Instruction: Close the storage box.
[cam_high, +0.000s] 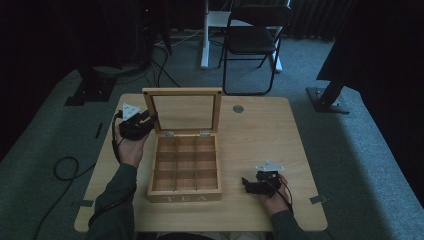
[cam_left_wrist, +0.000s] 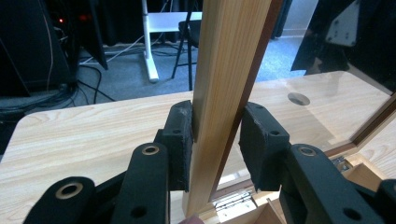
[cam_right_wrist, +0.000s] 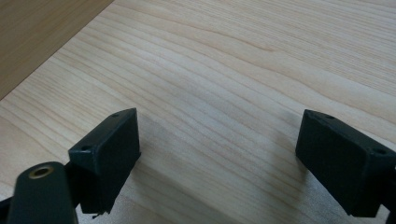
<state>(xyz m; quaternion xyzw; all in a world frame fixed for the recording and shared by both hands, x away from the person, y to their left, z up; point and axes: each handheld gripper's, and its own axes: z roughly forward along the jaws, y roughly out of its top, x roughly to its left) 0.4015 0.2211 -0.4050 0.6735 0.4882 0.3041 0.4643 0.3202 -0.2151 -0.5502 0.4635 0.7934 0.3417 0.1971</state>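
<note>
**Wooden tea box stands open on the table**

Wood is what the tea box (cam_high: 184, 172) is made of. It sits in the middle of a pale wooden table (cam_high: 260, 135). The word TEA is on its front wall. Inside are nine little square spaces, and they look empty.

The lid (cam_high: 182, 111) stands straight up at the back of the box. It has a wooden frame with a see-through window in it. Two small metal hinges join it to the box.

The left gripper (cam_high: 148, 119) is at the left side of the lid. In the left gripper view, the lid's wooden edge (cam_left_wrist: 224, 84) runs up between the two black jaws. One pad presses on the wood. The other pad is just beside it with a small gap, so the jaws are around the frame but not squeezed tight.

The right gripper (cam_high: 246, 183) rests low on the table, to the right of the box and apart from it. Its jaws are spread wide with bare table between them.

A black folding chair (cam_high: 252, 40) stands on the grey floor behind the table.
</note>
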